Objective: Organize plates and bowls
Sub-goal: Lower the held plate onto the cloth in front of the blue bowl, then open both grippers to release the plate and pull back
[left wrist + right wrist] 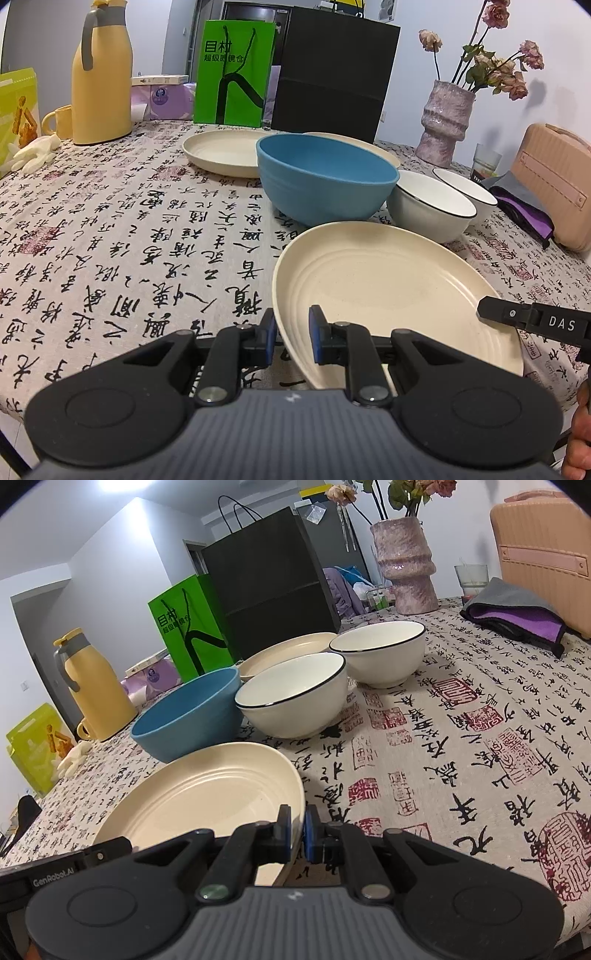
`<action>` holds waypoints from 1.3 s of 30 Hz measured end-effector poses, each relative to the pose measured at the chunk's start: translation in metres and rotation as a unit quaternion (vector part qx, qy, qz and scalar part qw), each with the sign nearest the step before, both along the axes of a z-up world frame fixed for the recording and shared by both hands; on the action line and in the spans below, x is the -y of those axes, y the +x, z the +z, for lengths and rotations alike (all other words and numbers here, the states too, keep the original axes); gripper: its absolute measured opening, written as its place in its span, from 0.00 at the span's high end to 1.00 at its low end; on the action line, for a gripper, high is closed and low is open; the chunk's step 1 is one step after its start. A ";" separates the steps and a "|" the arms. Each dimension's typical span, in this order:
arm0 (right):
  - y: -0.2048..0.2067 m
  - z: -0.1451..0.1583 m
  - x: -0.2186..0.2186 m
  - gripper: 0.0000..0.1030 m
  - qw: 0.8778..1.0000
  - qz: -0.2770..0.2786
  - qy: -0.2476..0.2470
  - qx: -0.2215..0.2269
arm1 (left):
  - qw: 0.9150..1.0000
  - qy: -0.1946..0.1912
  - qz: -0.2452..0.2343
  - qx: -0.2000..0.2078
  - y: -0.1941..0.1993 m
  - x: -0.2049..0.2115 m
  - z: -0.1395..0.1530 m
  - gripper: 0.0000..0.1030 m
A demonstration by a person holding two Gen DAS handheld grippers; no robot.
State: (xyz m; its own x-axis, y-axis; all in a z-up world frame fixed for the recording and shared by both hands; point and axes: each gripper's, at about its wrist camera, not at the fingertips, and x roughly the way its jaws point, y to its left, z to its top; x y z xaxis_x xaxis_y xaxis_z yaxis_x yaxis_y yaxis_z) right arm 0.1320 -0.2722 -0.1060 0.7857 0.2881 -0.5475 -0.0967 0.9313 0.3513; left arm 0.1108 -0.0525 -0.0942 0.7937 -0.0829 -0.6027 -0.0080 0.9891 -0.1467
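Both grippers pinch one matte cream plate [388,291] with ridged concentric rings: the left gripper [291,334] clamps its near rim, the right gripper [296,830] its opposite edge. It is near the calligraphy-printed tablecloth [129,236], before a smooth blue bowl [325,181]. "DAS" marks the right gripper.

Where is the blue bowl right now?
The blue bowl sits mid-table in both wrist views, just beyond the held cream plate, with the nearer white bowl touching or nearly touching its right side.
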 end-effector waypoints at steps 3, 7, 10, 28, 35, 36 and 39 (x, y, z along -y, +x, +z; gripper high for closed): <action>0.000 0.000 -0.001 0.93 1.000 -0.001 -0.005 0.004 | 1.000 0.002 -0.001 -0.002 0.003 0.001 -0.002 0.82; 0.002 0.000 -0.002 0.92 1.000 -0.002 -0.012 0.007 | 1.000 0.008 -0.003 0.000 0.005 0.003 -0.003 0.81; 0.002 0.000 -0.001 0.92 1.000 -0.001 -0.014 0.008 | 1.000 0.012 -0.005 0.001 0.005 0.004 -0.004 0.81; 0.000 0.006 0.009 0.79 1.000 0.003 0.020 0.016 | 1.000 -0.001 -0.002 0.021 0.000 -0.005 0.006 0.54; -0.005 0.014 0.009 0.36 0.999 0.017 0.034 0.037 | 0.999 -0.009 0.002 0.046 -0.007 -0.013 0.016 0.28; -0.006 0.015 0.009 0.26 0.998 0.019 0.035 0.040 | 0.999 -0.010 0.002 0.052 -0.009 -0.014 0.017 0.24; -0.007 0.018 0.008 0.06 0.998 0.022 0.036 0.046 | 0.998 -0.013 0.000 0.066 -0.013 -0.017 0.022 0.07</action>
